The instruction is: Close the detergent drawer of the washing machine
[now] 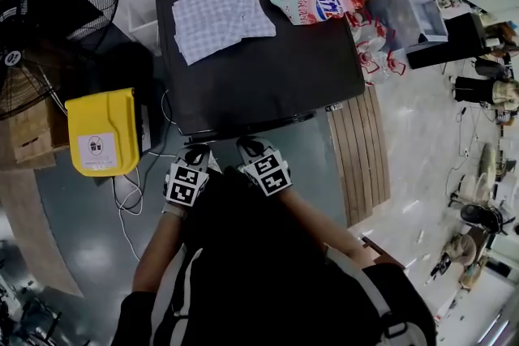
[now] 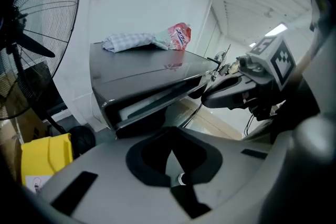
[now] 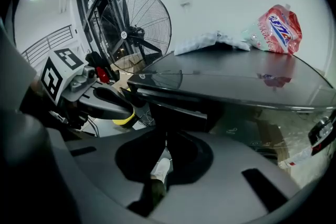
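Left gripper (image 1: 198, 154) and right gripper (image 1: 249, 147) both pinched shut, empty, at front of washing machine (image 1: 259, 77); detergent drawer (image 2: 152, 105) juts out under the top edge, open.
Risk, as judged: an off-centre push with the closed tips may skew and jam the drawer, or slip off its lip. Checked cloth (image 1: 217, 10) and detergent bag (image 1: 318, 0) lie on top, yellow bin (image 1: 103, 131) beside; nothing blocks the drawer.

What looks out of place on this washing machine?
The drawer juts out from the front of the washer instead of sitting flush, so it appears to be open. A crumpled cloth and a bag of detergent lie loose on the top, near its back edge.
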